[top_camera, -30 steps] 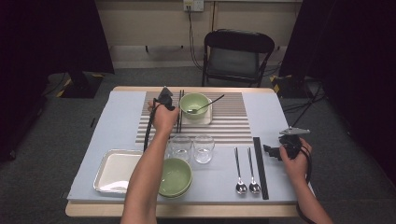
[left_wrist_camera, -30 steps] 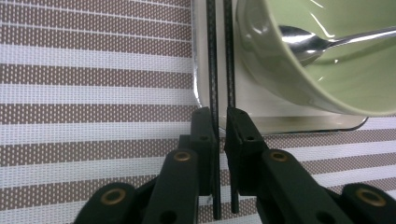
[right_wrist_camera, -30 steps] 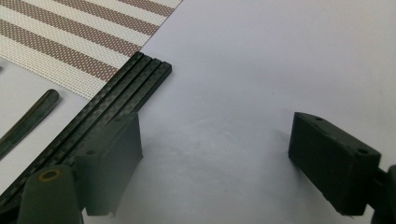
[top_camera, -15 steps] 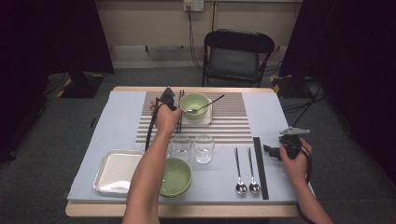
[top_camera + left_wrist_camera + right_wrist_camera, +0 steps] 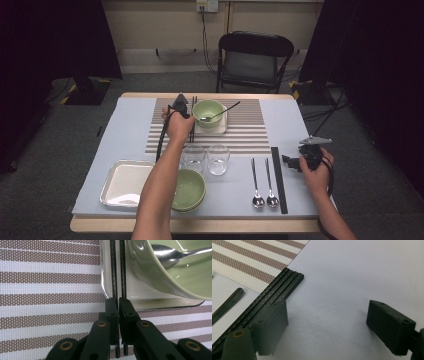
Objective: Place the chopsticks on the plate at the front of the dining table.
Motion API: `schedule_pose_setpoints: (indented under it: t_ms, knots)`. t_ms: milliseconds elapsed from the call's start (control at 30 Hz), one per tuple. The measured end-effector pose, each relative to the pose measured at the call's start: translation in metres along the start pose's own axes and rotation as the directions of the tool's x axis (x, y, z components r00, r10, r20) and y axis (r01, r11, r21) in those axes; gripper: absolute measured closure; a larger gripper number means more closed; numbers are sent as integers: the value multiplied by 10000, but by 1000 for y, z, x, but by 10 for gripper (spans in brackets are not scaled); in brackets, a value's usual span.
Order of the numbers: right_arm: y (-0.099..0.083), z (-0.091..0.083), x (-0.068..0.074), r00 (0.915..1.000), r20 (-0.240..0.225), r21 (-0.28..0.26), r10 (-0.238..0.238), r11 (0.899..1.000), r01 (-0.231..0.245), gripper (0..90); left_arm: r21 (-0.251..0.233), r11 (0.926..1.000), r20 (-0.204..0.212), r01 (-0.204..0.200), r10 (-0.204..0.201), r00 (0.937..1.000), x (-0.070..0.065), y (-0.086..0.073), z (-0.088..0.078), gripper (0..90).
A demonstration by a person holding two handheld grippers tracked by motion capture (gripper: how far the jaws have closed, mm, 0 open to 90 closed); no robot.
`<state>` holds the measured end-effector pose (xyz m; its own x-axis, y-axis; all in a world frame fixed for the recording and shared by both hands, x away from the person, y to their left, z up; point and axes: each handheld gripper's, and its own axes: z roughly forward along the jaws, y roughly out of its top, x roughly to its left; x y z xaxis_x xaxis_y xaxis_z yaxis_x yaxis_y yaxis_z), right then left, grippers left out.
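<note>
Left gripper (image 5: pixel 118 305) reaches far forward, fingers (image 5: pixel 111 312) pinched together; right gripper (image 5: pixel 327 322) gapes wide.

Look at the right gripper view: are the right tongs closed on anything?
No, the right tongs stand wide open over the bare table cover, with the black strip lying beside one jaw, not between them.

Table (image 5: pixel 125 125) brightly lit from overhead; surrounding room dim. Glare on bowl (image 5: pixel 175 272). Close jaws blur; shadows soft.

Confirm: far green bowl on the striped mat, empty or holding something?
Holding a spoon. The green bowl has a metal spoon resting inside, its handle sticking out over the rim; no food or liquid is visible.
</note>
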<state>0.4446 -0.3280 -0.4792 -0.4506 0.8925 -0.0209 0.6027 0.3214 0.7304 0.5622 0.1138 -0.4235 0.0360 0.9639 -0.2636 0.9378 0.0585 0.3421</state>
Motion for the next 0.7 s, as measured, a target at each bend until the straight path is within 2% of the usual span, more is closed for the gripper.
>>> schedule_pose_setpoints:
  t_ms: [700]
  knots:
    - [0,0,0,10000,4,-2,-1,10000,1,163,-27,9999,-20,-110,110,9999,-1,0,0,868]
